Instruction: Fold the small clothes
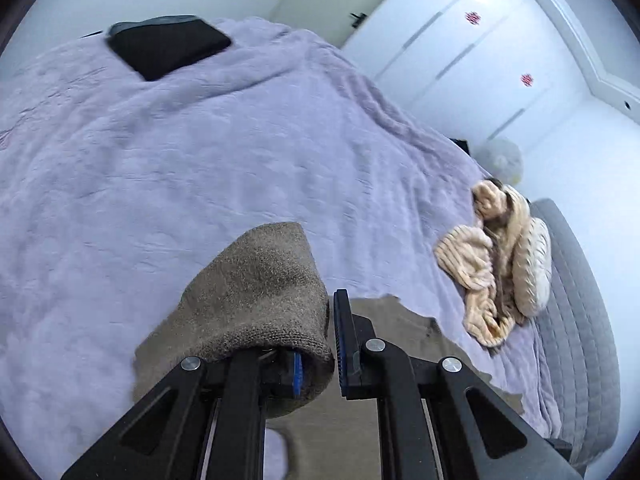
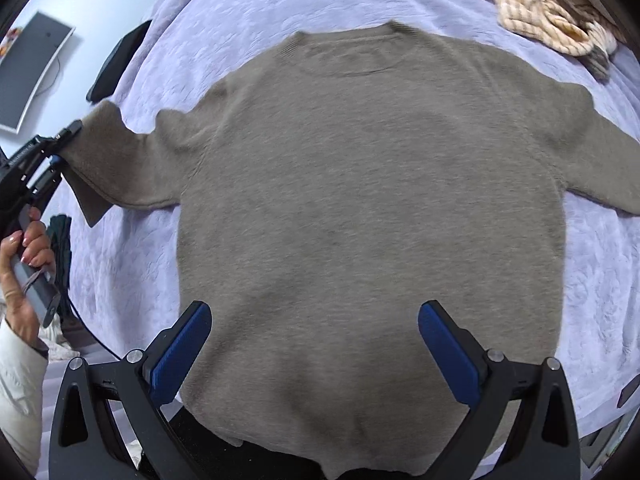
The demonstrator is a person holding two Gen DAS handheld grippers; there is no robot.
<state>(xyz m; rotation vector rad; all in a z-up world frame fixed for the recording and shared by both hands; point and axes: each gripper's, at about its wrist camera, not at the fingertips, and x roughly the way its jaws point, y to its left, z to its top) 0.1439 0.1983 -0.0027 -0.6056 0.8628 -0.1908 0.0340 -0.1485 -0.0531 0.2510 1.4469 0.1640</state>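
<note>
A grey-brown knit sweater [image 2: 360, 200] lies flat on the lilac bedspread [image 2: 208, 12], neckline at the far side and both sleeves spread out. My left gripper [image 2: 60, 148], held by a person's hand [image 2: 24, 256], is shut on the cuff of the left sleeve [image 2: 120, 160] and lifts it off the bed. In the left wrist view that sleeve [image 1: 256, 288] drapes over one finger of the left gripper [image 1: 326, 320], and the jaws stand narrow. My right gripper [image 2: 314, 308] hovers open above the sweater's lower body with nothing between its pads.
A crumpled beige striped garment [image 1: 492, 264] [image 2: 532, 12] lies near the bed's grey padded edge [image 1: 580, 300]. A flat black item [image 1: 168, 48] rests at the far end of the bedspread [image 1: 200, 152]. White wardrobe doors [image 1: 460, 52] stand beyond the bed.
</note>
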